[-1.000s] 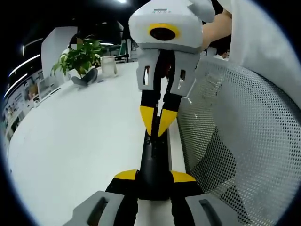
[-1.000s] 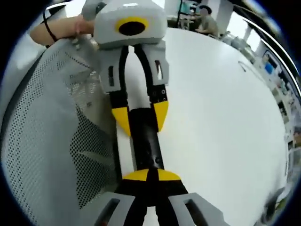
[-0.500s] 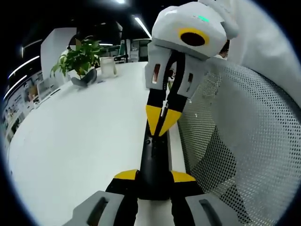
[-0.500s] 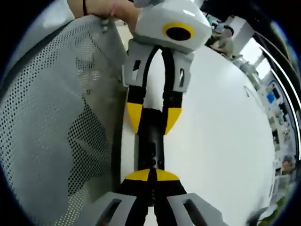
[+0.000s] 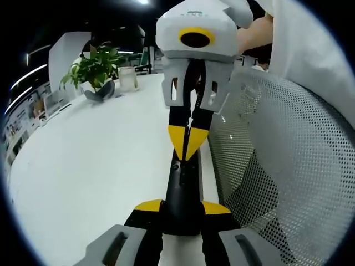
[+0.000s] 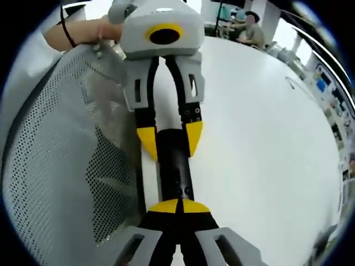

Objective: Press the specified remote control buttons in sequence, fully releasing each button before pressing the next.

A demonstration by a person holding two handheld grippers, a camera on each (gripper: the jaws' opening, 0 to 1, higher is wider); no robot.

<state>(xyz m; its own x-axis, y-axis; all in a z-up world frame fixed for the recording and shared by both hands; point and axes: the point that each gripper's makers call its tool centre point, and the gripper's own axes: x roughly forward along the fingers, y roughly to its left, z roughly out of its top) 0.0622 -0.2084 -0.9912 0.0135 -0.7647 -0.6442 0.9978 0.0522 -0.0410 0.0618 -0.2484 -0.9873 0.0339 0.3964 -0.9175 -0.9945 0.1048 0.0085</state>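
Open white surface (image 5: 94, 160) lies wide on one side of the remote (image 5: 183, 188); nothing stands on it nearby. Far end of surface: plant (image 5: 95, 65) and clear cup (image 5: 128, 78), well apart from the remote. Other side: mesh chair back (image 5: 277, 166) stands just beside the surface edge, close along the remote, leaving little room there. Remote lies near that edge. Left gripper (image 6: 166, 141) clamps one end of the remote, right gripper (image 5: 187, 145) has its tips together over the other end, so both ends are occupied. Person's hand (image 6: 102, 30) is behind the chair top.
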